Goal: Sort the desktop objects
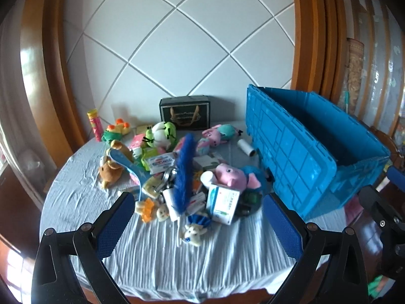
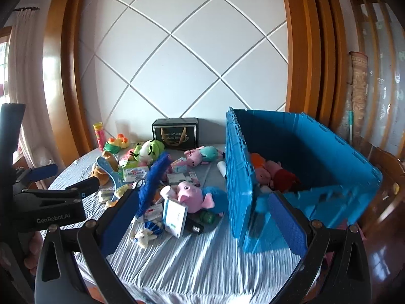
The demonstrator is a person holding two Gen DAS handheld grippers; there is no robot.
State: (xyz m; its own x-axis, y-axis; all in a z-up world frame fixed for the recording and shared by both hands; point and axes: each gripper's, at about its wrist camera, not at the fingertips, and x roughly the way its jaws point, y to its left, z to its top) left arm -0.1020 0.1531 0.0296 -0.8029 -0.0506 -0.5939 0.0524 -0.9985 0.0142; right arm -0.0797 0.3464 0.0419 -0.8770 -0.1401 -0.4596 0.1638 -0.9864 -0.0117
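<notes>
The desktop objects lay in a loose heap [image 1: 182, 177] on the cloth-covered table [image 1: 177, 258], directly ahead of both hand-held grippers. Nearest the grippers sat a small white plush [image 1: 192, 231] and a white medicine box [image 1: 222, 204]; just beyond these lay a pink-and-blue plush pig [image 1: 238, 178] and a blue feather duster [image 1: 183, 172] lying across the pile. Farther off were a green frog plush [image 1: 162, 133], a brown plush [image 1: 110, 171] and a black gift box [image 1: 186, 111] against the wall. A blue storage crate [image 2: 303, 167] stood to the right of the heap, tilted with its opening toward the right hand-held gripper, and several plush toys [image 2: 270, 173] already lay inside it. The left hand-held gripper [image 1: 198, 224] was held with its jaws wide apart and empty, short of the pile. The right hand-held gripper [image 2: 202, 223] was likewise spread and empty, its right finger in front of the crate's lower edge.

Judged risk: because the items overlapped, closing on one could drag or topple its neighbours, and the duster lying across the heap might sweep light boxes toward the table edge. The crate appeared tilted, so a nudge from the right finger could shift it.
</notes>
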